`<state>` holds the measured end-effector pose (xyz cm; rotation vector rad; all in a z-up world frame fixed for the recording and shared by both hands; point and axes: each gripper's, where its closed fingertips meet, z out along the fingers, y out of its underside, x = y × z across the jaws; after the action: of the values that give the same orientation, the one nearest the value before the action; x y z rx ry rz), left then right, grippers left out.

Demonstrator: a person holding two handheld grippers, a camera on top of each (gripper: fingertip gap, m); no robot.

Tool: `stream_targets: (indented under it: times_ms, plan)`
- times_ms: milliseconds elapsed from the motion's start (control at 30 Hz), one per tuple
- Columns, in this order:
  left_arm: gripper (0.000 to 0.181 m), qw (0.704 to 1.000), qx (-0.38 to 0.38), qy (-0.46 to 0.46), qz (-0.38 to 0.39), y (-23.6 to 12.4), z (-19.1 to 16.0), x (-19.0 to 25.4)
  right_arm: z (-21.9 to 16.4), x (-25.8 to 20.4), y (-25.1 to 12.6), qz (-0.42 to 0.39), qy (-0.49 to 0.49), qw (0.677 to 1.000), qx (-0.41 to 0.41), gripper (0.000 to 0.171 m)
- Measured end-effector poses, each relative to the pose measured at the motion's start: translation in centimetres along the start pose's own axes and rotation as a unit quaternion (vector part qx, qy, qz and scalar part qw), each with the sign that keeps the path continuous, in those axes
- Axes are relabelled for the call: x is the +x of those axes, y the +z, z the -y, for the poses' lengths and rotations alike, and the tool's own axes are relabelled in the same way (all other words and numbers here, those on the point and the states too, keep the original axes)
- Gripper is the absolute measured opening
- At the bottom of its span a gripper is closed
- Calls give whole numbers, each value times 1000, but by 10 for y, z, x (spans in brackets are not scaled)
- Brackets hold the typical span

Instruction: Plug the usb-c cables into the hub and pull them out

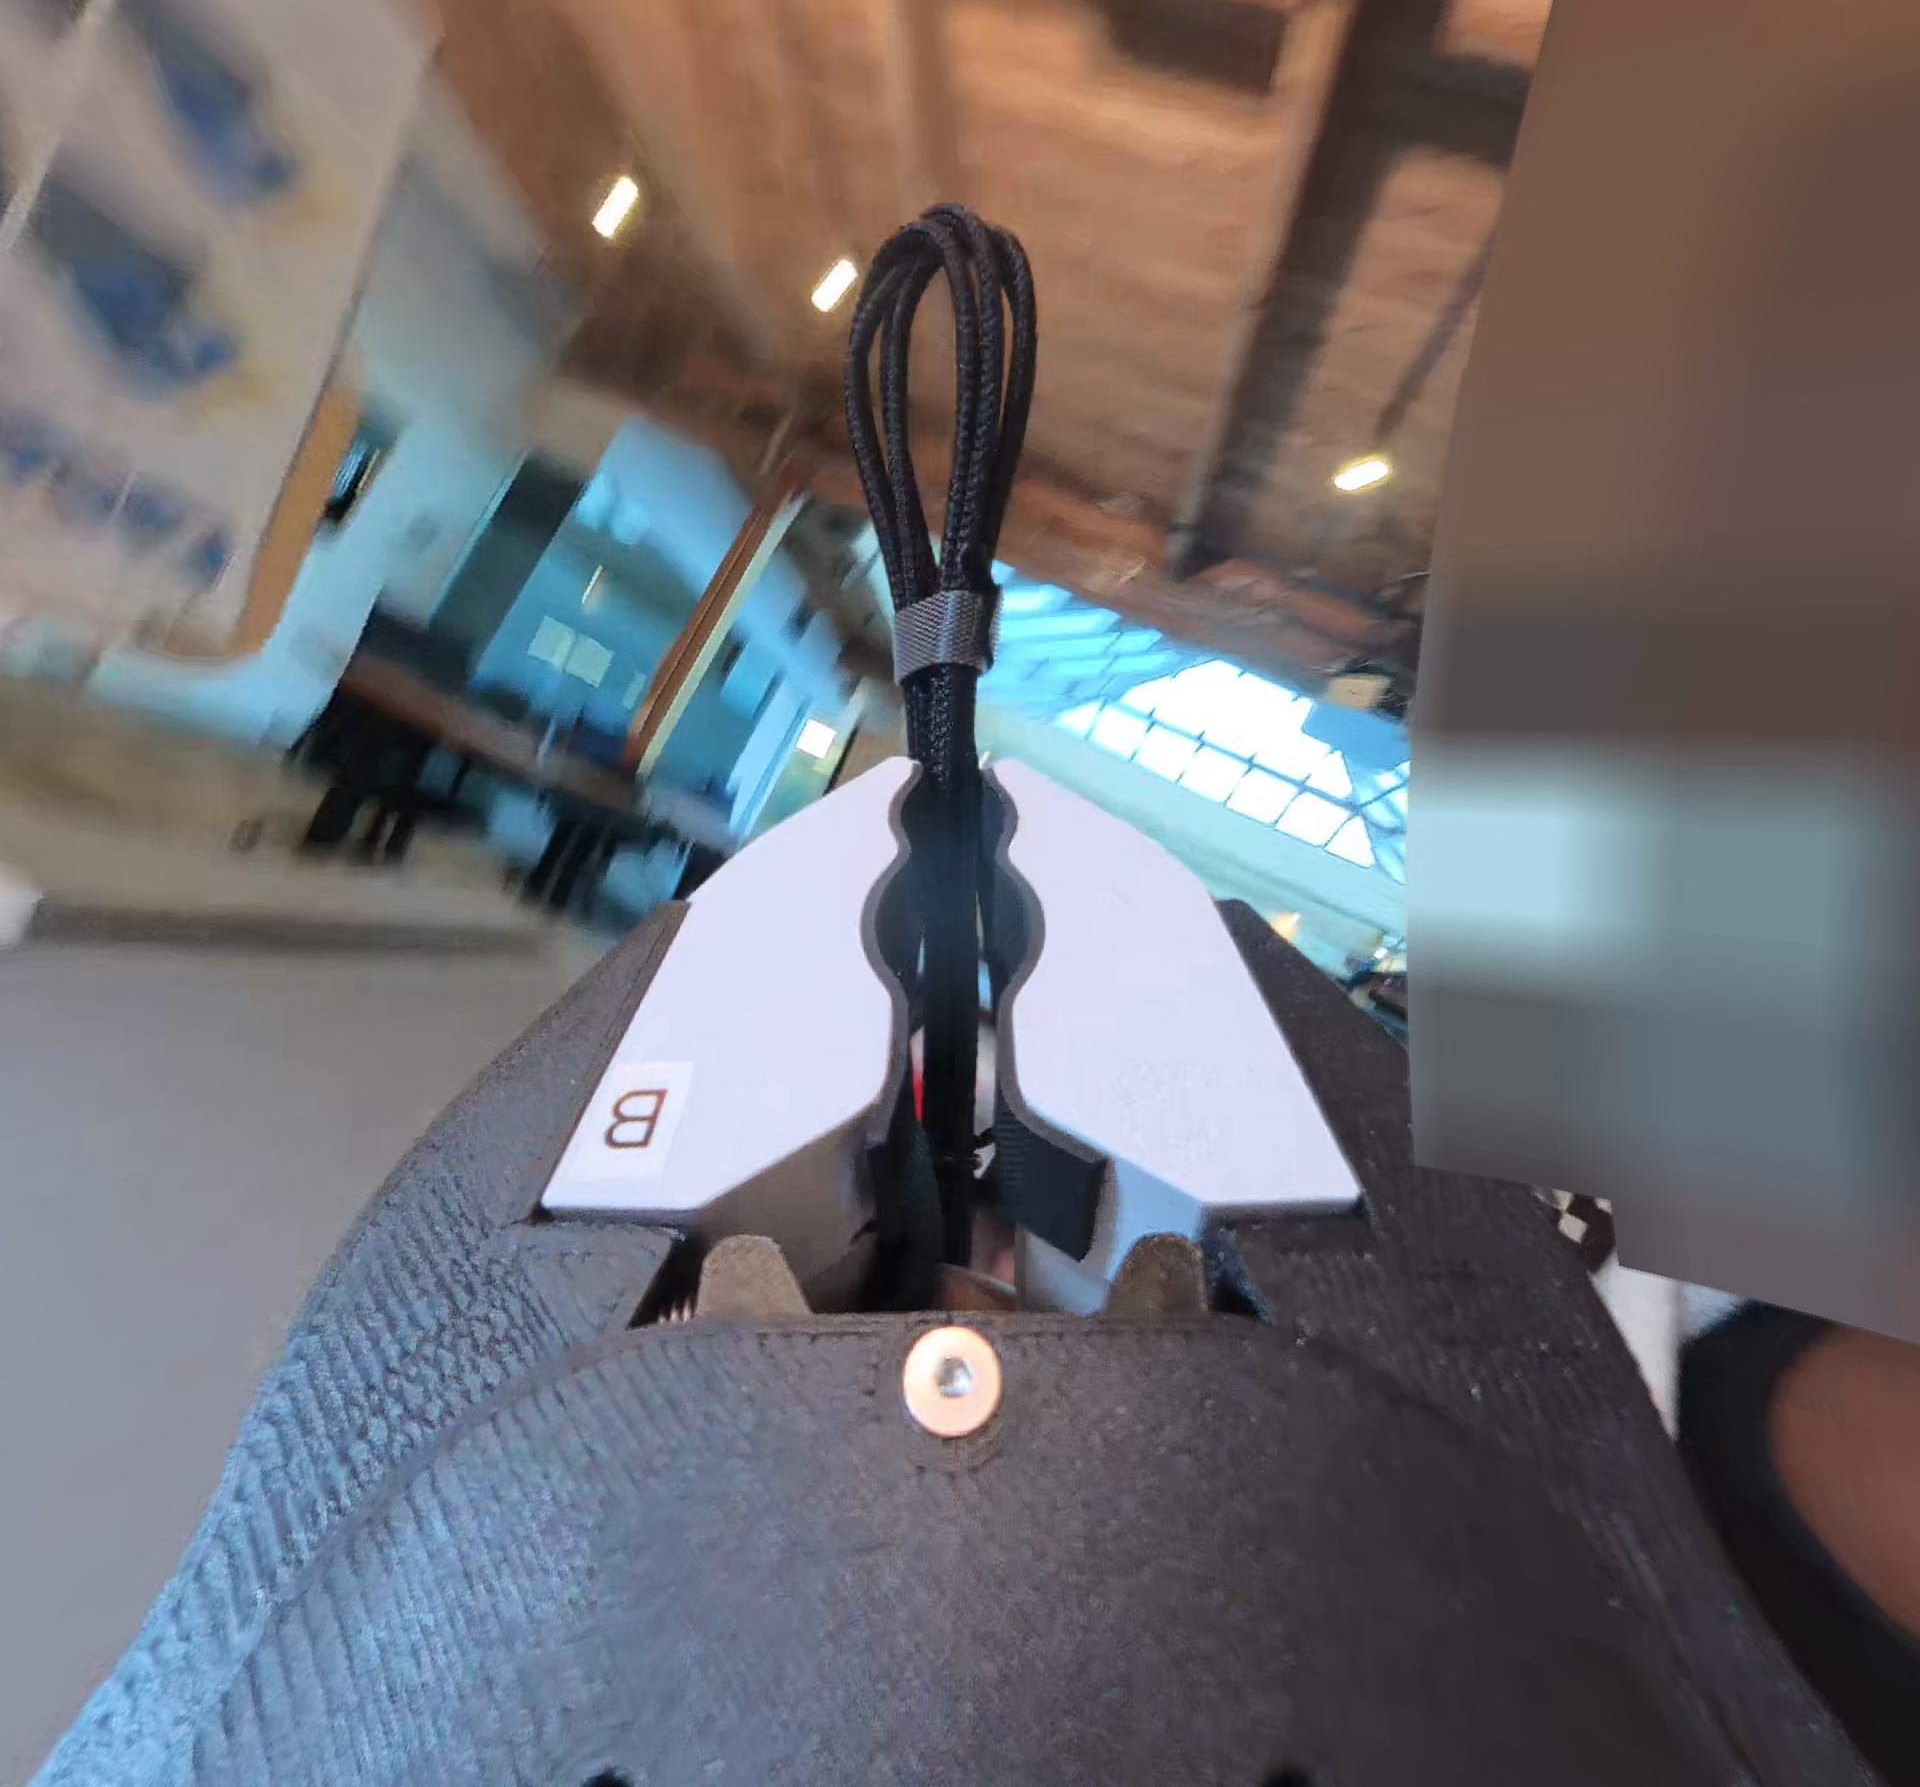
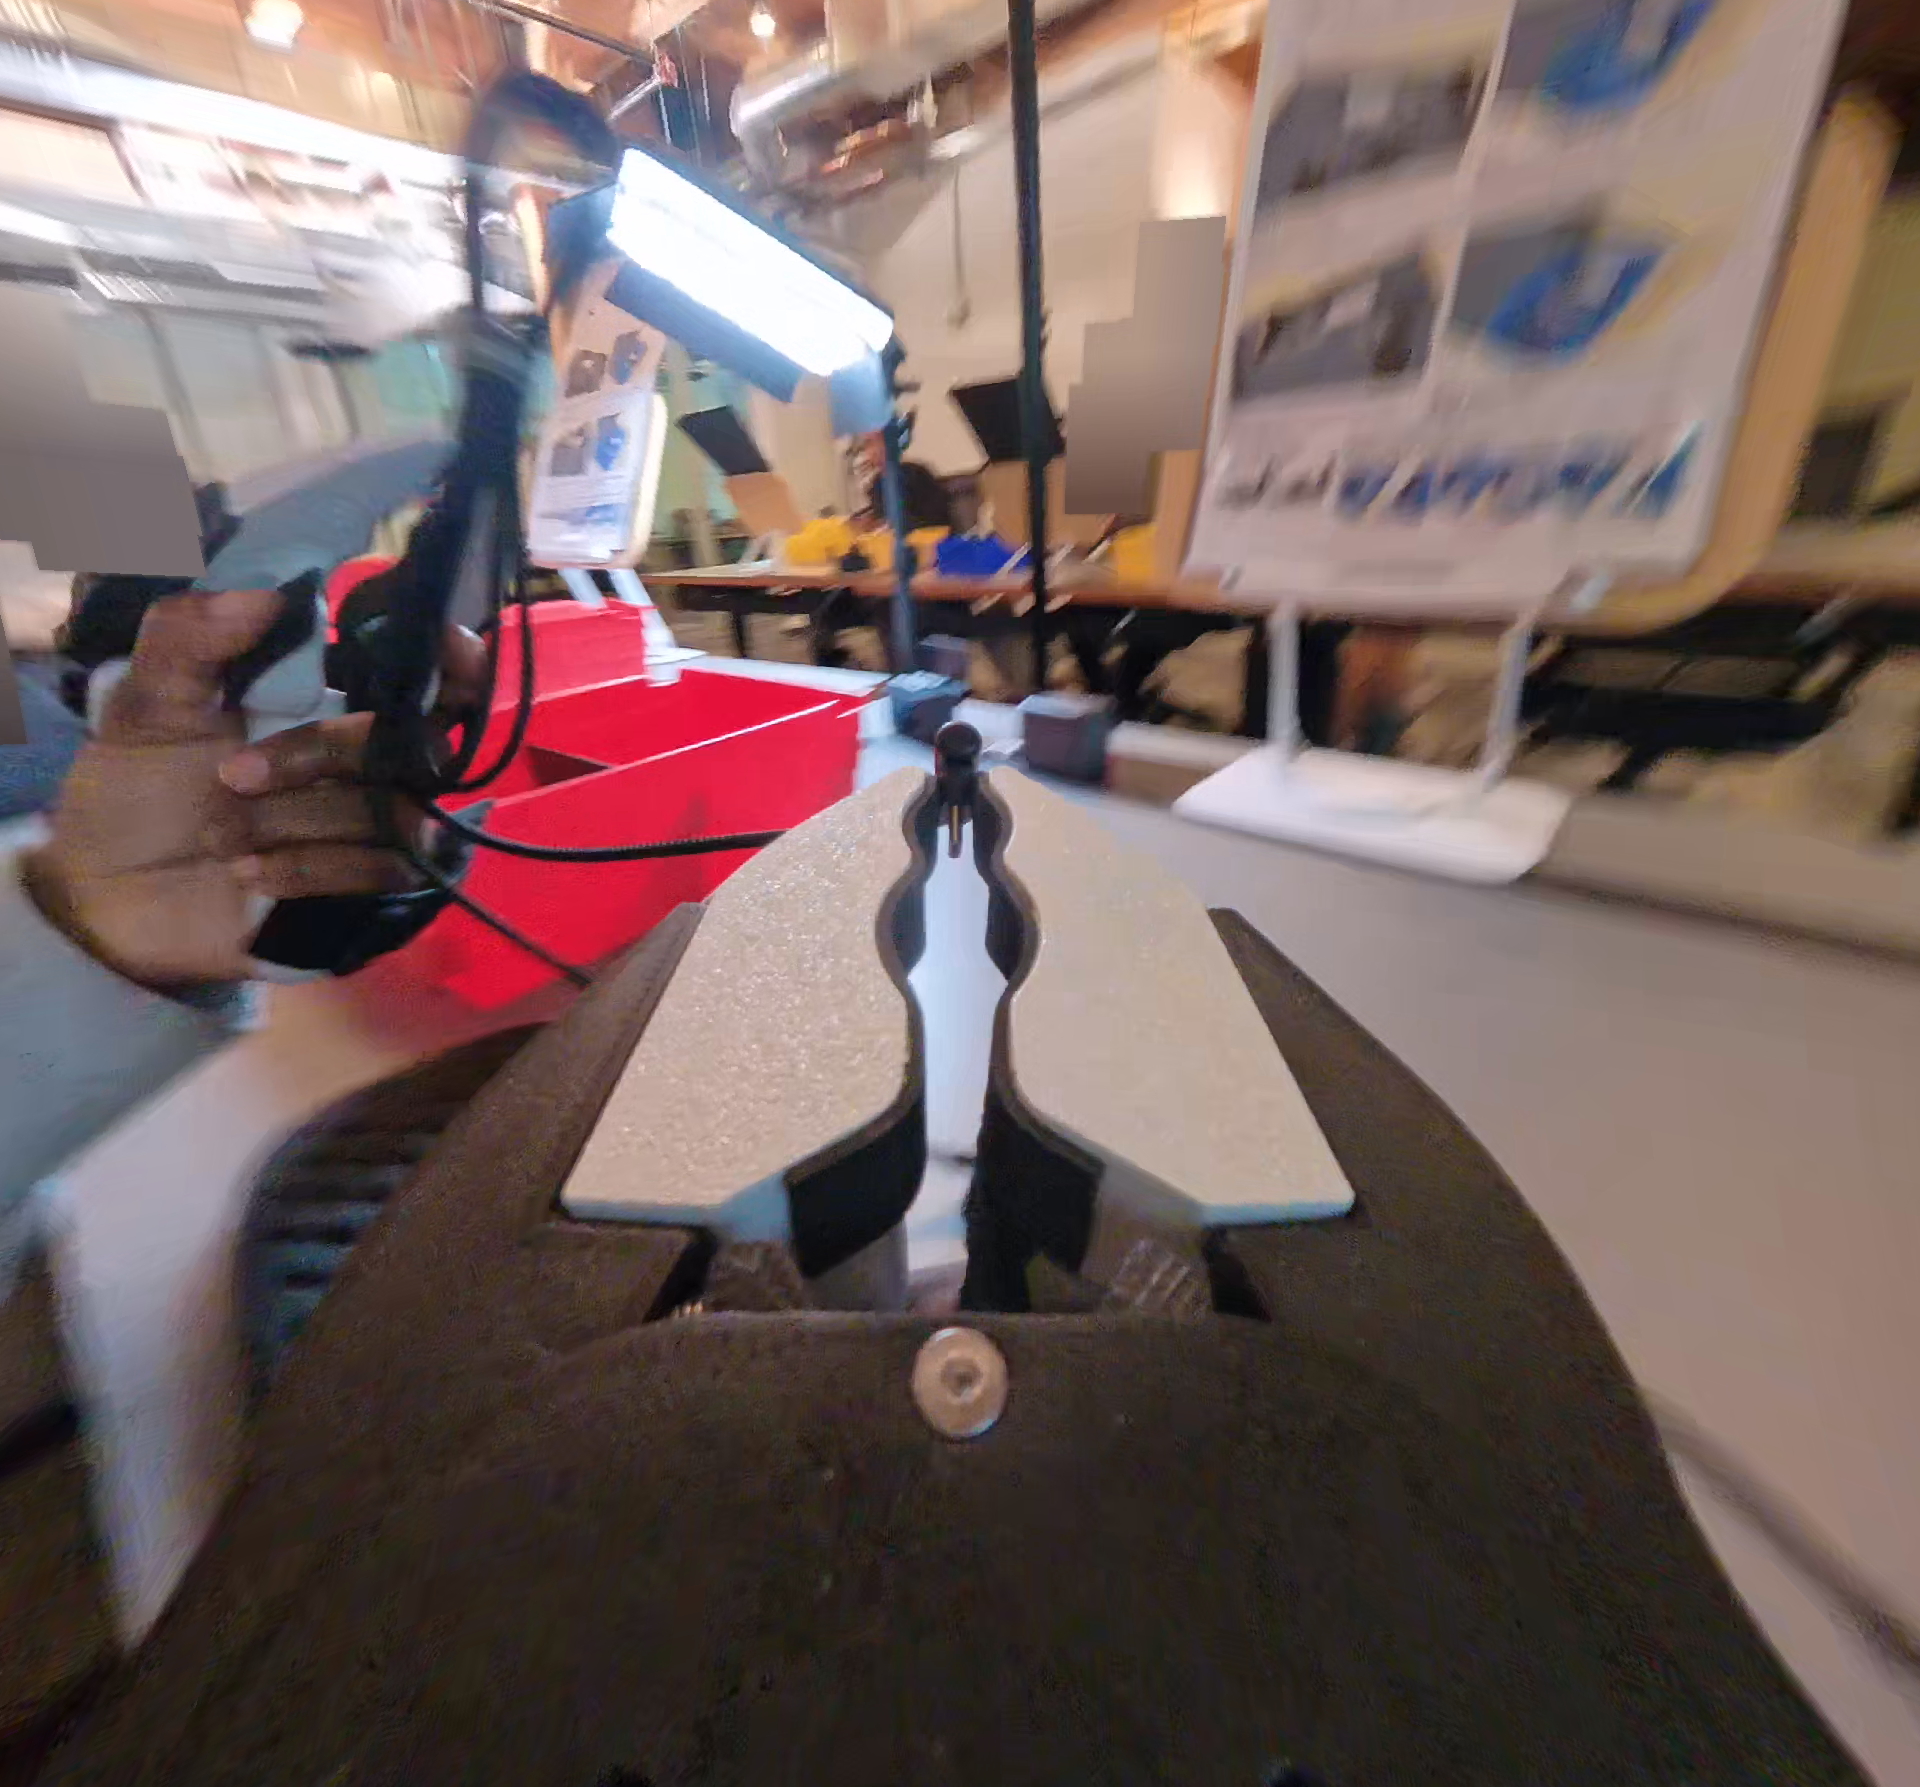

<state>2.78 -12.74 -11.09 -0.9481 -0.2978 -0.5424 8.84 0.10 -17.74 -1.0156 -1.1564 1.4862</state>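
Left wrist view: my left gripper (image 1: pixel 951 781) is clamping a bundled black braided cable (image 1: pixel 940 407), which is standing up through the centre of the frame. The loop is reaching toward the upper middle, and a grey strap (image 1: pixel 943 641) is binding the strands just above my fingertips. The jaws are closing on the strands below that strap. The camera is pointing up at a blurred ceiling, so no hub is showing here. I judge the bundle must be steadied and kept bound while a free end is worked.

Right wrist view: my right gripper (image 2: pixel 956 792) is pinching a small black connector end (image 2: pixel 956 750) at the very tips, centre frame, with the jaws nearly together. I cannot tell whether this is the plug itself or its strain relief. At left of the frame a hand (image 2: pixel 197 771) is holding the other gripper with dark cables hanging from it, in front of a red bin (image 2: pixel 665 781). One strand is running from there toward my fingers. The hub is not visible in this view either.

Assessment: the step in hand appears to be carrying the cable. To do it well, I should be holding the plug squarely, keeping slack in the strand, and locating the hub before any insertion.
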Motion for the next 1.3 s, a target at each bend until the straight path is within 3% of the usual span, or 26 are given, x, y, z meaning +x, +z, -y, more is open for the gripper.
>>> stream_targets:
  times_ms: [67, 100, 233, 300, 400, 467, 633, 933, 1000, 1067, 1133, 1200, 1300]
  plan:
    - [13, 996, -62, -40, 57, 1, -26, -29, 19, -3, -7, -31, -152, 987, 32, 6]
    - [23, 990, -97, -58, 86, -1, -41, -44, 26, -7, -9, -45, -238, 969, 46, 6]
    - [57, 964, -178, -70, 186, -18, -79, -81, 24, -24, -11, -84, -557, 825, 57, 6]
    - [57, 962, -176, -55, 203, -25, -83, -78, 9, -30, -8, -68, -642, 762, 49, 6]
    - [56, 958, -206, -67, 187, -29, -102, -57, -11, -38, -4, -31, -691, 721, 51, 6]
    - [54, 957, -231, -115, 135, -27, -117, -34, -21, -48, -2, -3, -718, 693, 60, 5]
    - [37, 948, -223, -212, 77, -25, -130, -14, -41, -72, -4, 71, -770, 629, 80, 6]
    - [29, 926, -262, -271, 36, -29, -150, -4, -61, -92, -15, 153, -799, 573, 101, 6]
    - [25, 923, -270, -274, 24, -29, -153, -1, -62, -94, -17, 161, -801, 567, 104, 6]
    - [9, 925, -260, -277, 18, -28, -151, -2, -64, -95, -18, 165, -802, 564, 106, 6]
    - [9, 928, -259, -267, 15, -29, -152, -3, -64, -94, -18, 167, -793, 579, 95, 6]
    - [9, 935, -239, -261, 1, -26, -147, -1, -57, -90, -17, 167, -723, 667, 71, 8]
    - [8, 946, -195, -258, 6, -26, -133, -7, -48, -75, -13, 188, -468, 863, -35, 29]
